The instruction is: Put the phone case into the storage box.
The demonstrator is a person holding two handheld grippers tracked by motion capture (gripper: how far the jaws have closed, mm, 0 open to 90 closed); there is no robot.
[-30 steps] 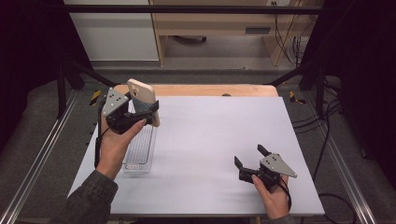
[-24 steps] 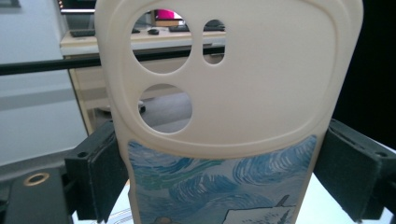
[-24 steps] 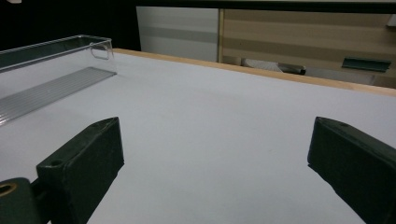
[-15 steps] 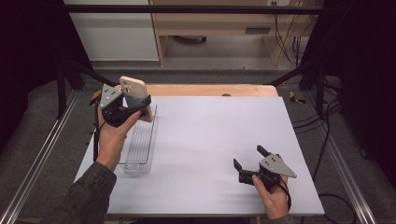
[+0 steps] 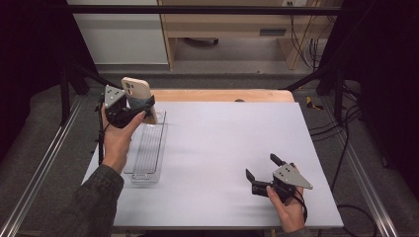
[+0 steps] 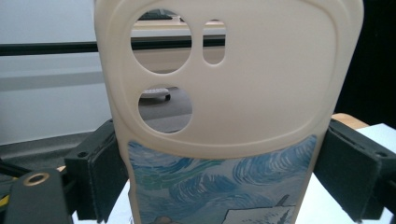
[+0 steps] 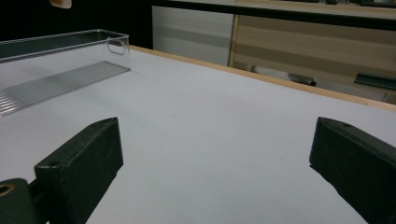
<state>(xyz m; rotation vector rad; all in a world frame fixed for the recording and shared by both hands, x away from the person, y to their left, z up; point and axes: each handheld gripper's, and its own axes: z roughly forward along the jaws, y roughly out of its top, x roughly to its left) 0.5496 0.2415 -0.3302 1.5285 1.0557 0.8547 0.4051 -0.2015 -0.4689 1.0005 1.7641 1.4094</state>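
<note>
Your right gripper [image 5: 260, 174] rested low on the near worktop [image 5: 222, 148], jaws apart and holding nothing. Farther off, your left gripper [image 5: 132, 109] had its jaws clamped on the phone case [image 5: 139, 98], held upright above the far end of the clear tray [image 5: 146, 148]; you would do best to keep it square to the tray walls and release only once it was low inside.

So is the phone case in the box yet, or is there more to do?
Not yet. Done: the left gripper has the phone case clamped and lifted off the table. In hand: the case stands upright at the far end of the clear box. Left: probably lowering it in and letting go. The right gripper rests open, holding nothing.
</note>
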